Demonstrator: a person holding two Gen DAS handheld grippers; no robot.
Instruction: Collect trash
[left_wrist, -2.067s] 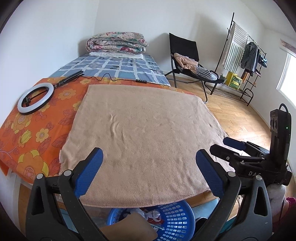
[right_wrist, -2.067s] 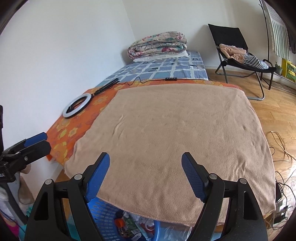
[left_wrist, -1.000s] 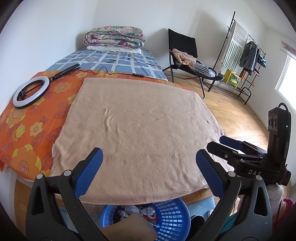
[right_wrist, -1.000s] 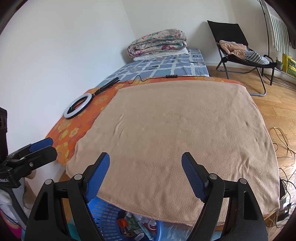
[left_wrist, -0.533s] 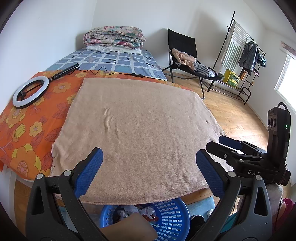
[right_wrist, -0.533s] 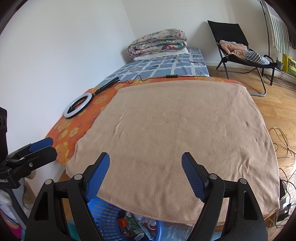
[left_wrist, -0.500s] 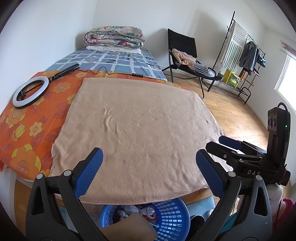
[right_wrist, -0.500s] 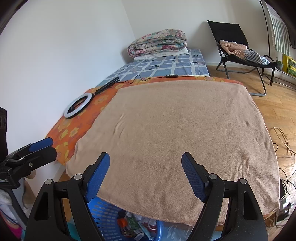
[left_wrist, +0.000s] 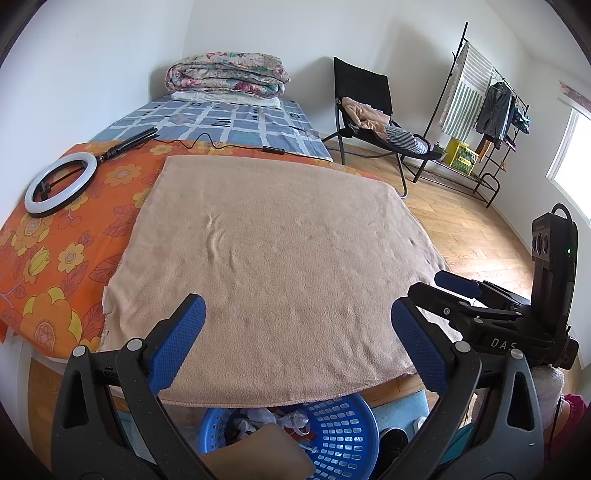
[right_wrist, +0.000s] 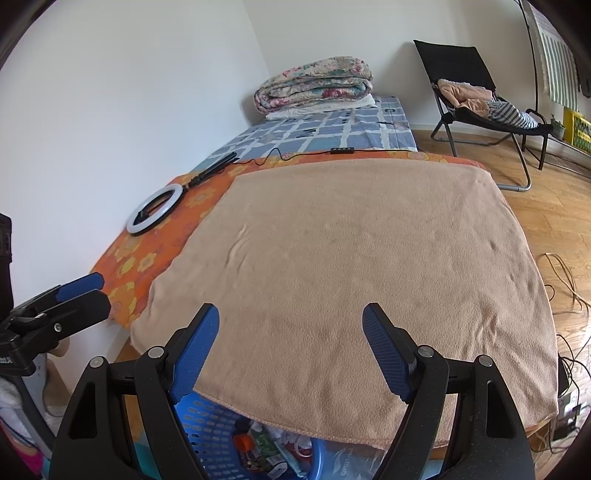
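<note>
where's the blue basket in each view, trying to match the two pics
Left wrist: the blue basket sits at bottom centre, below the near edge of the tan towel, between the open left claw arms.
Right wrist: the blue basket is at bottom left of centre, partly behind the open right claw, trash visible inside.
Shared landmark: the white ring light on the orange floral sheet, left of the towel.
</note>
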